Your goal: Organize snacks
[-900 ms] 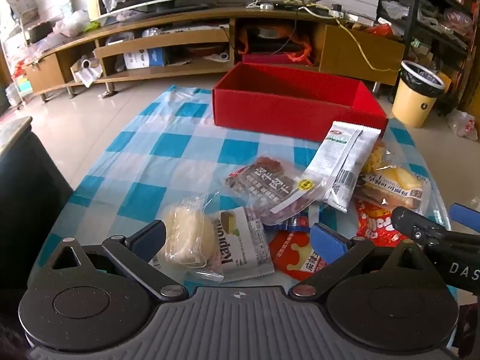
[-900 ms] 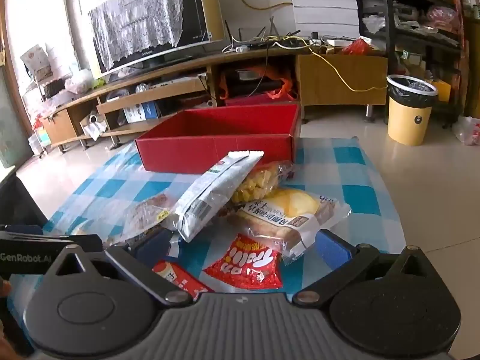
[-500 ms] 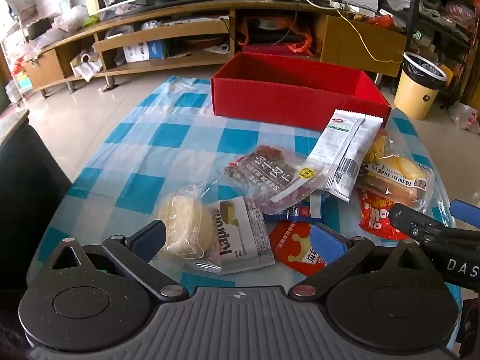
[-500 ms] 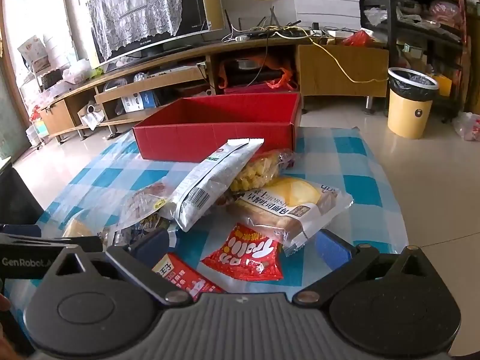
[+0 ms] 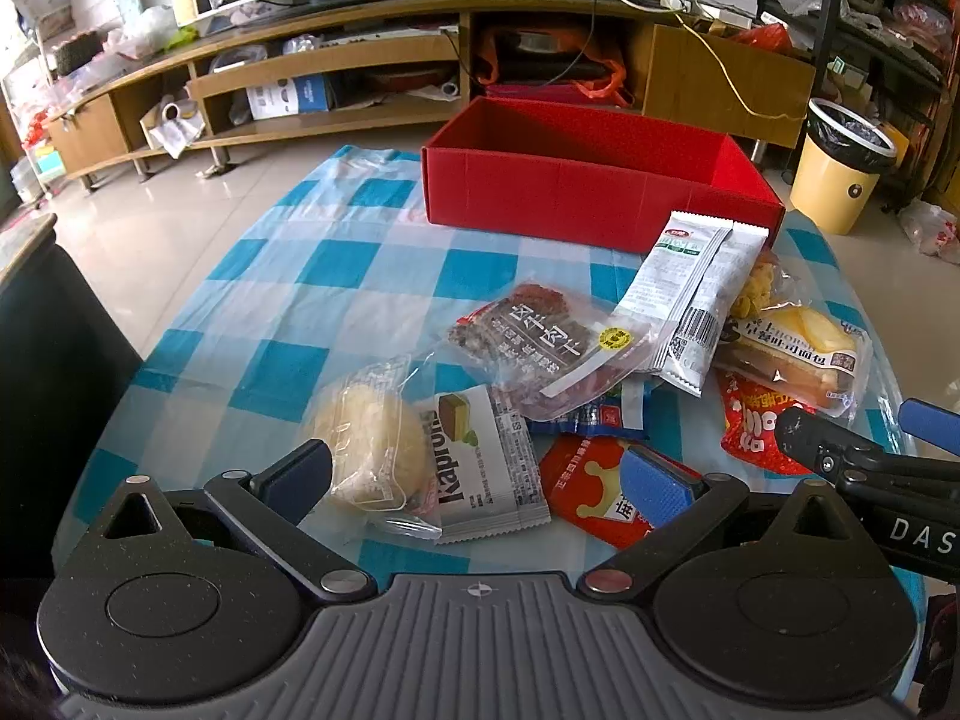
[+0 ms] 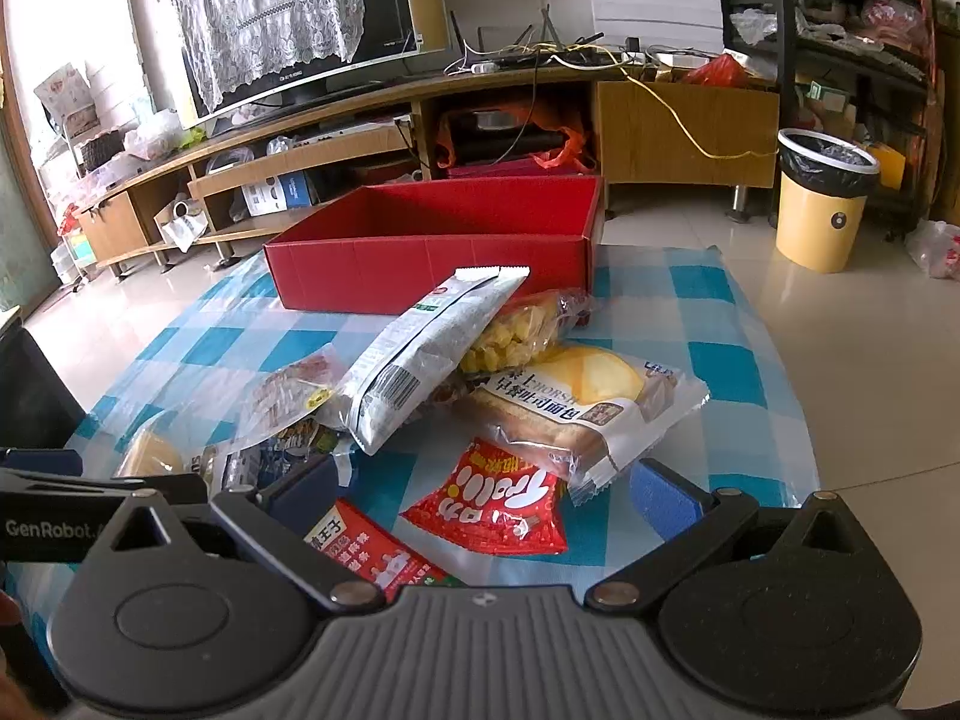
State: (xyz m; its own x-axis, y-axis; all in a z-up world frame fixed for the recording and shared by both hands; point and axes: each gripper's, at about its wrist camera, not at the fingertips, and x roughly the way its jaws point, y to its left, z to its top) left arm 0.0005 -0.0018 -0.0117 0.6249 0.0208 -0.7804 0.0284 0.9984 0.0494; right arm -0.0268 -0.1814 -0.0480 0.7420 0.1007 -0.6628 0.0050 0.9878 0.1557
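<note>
Several snack packs lie in a heap on the blue-checked tablecloth (image 5: 336, 264) in front of an empty red box (image 5: 594, 180). My left gripper (image 5: 474, 474) is open above a round bun in clear wrap (image 5: 366, 438) and a white Kaprons wafer pack (image 5: 486, 462). A jerky pack (image 5: 540, 354) and a long white pouch (image 5: 696, 294) lie beyond. My right gripper (image 6: 480, 492) is open over a red chip bag (image 6: 498, 504), with a wrapped bread loaf (image 6: 588, 402) and a red sachet (image 6: 372, 552) beside it. Nothing is held.
A long wooden TV stand (image 6: 360, 138) with a television runs behind the table. A yellow bin (image 6: 822, 210) with a black liner stands on the tiled floor at right. A dark chair (image 5: 54, 372) sits at the table's left edge.
Both grippers have shifted slightly forward and tilted, so the snack heap and red box sit a little lower and closer in each view. Nothing was grasped.
</note>
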